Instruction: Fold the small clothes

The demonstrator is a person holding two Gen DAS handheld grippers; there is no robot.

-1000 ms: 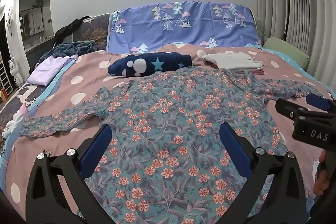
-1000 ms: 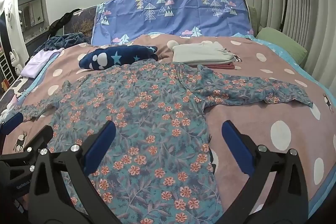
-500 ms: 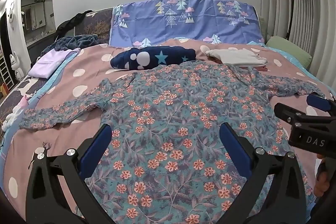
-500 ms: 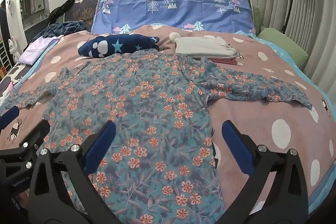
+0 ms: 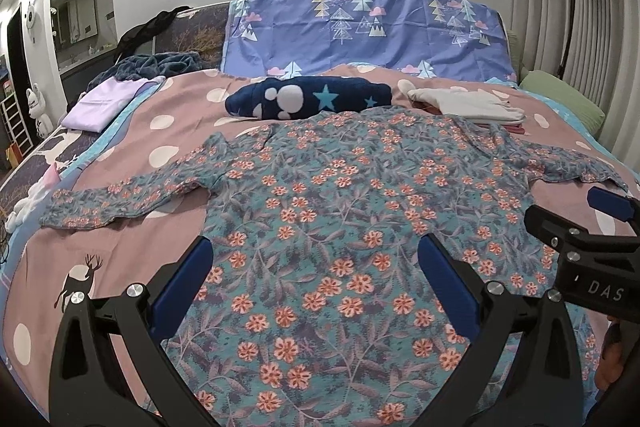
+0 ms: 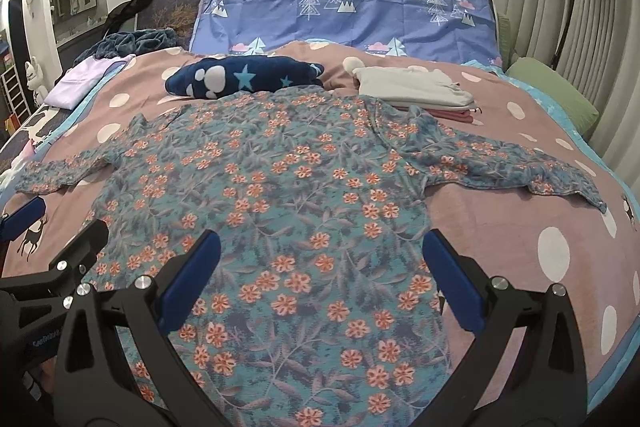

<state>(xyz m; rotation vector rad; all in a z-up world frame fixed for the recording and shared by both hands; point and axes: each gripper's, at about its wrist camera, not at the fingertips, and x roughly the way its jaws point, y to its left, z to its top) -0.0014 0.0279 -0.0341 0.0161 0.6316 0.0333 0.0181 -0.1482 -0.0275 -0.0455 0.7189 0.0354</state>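
Observation:
A small teal top with orange flowers [image 5: 340, 195] [image 6: 280, 187] lies spread flat on the pink dotted bedspread [image 5: 168, 131], both long sleeves stretched out to the sides. My left gripper [image 5: 316, 279] hovers open above the garment's lower middle, nothing between its blue pads. My right gripper [image 6: 320, 275] hangs open over the lower right part of the top, also holding nothing. Each view catches the other gripper at its edge: the right gripper [image 5: 592, 235] and the left gripper [image 6: 52, 247].
Behind the top lie a navy star-print bundle [image 5: 308, 99] [image 6: 244, 77] and a folded white and pink stack [image 5: 468, 103] [image 6: 416, 87]. A lilac folded piece [image 5: 100, 103] sits at the far left, a green pillow [image 6: 556, 87] at the right, and a blue tree-print pillow [image 5: 360, 27] at the headboard.
Both grippers have drawn back and risen slightly, so more of the top and its sleeves shows. The garment itself has not moved, and both grippers stay open.

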